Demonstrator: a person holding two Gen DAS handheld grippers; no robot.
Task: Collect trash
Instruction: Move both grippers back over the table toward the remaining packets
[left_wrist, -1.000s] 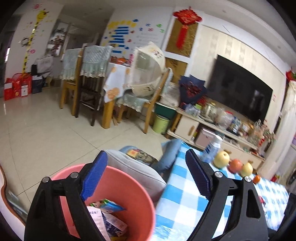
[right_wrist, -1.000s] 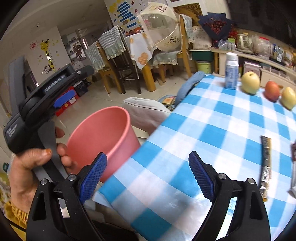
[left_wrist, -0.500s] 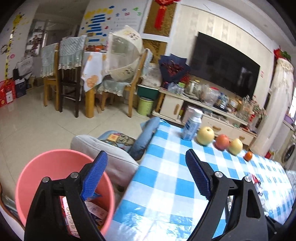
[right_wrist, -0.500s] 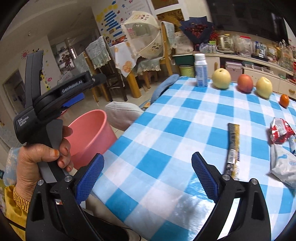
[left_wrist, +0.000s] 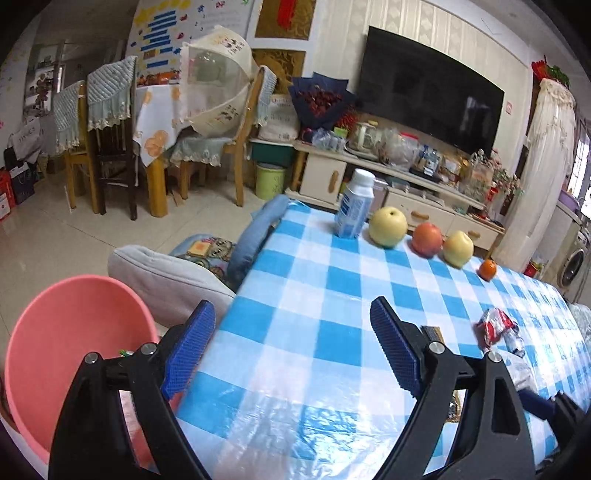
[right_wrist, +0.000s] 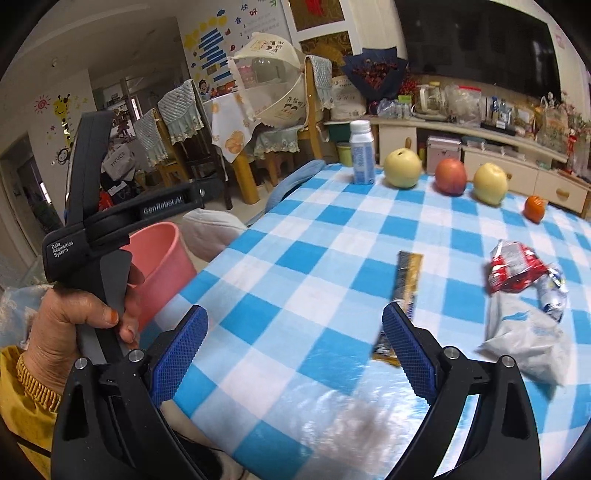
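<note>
Left gripper (left_wrist: 291, 341): jaws spread wide, blue ribbed pads well apart, nothing between them, touching nothing. They hang over the near edge of the table (left_wrist: 325, 347), which is covered in a blue-and-white checked plastic cloth.

Right gripper (right_wrist: 293, 347): jaws just as wide, empty. Its right-hand pad sits in front of the near end of a long, narrow yellow-and-black wrapper (right_wrist: 406, 284) lying flat on the cloth; whether pad and wrapper touch I cannot tell.

Out from there, to the right, more trash: a crumpled red-and-white foil packet (right_wrist: 515, 269), and just beside it a crumpled white plastic bag (right_wrist: 524, 339). The left camera picks up that red packet (left_wrist: 495, 326) too, right of its jaws.

Down at the left, off the table's edge, stands the round pink plastic bucket (left_wrist: 70, 354), with scraps showing inside. In the right view a hand (right_wrist: 79, 321) in a yellow cuff grips the left gripper's black handle in front of that bucket (right_wrist: 162, 266).

At the far edge, a row: 1 white-and-blue bottle (left_wrist: 354, 208), 3 apples (left_wrist: 426, 240), 1 small orange (left_wrist: 487, 268).
</note>
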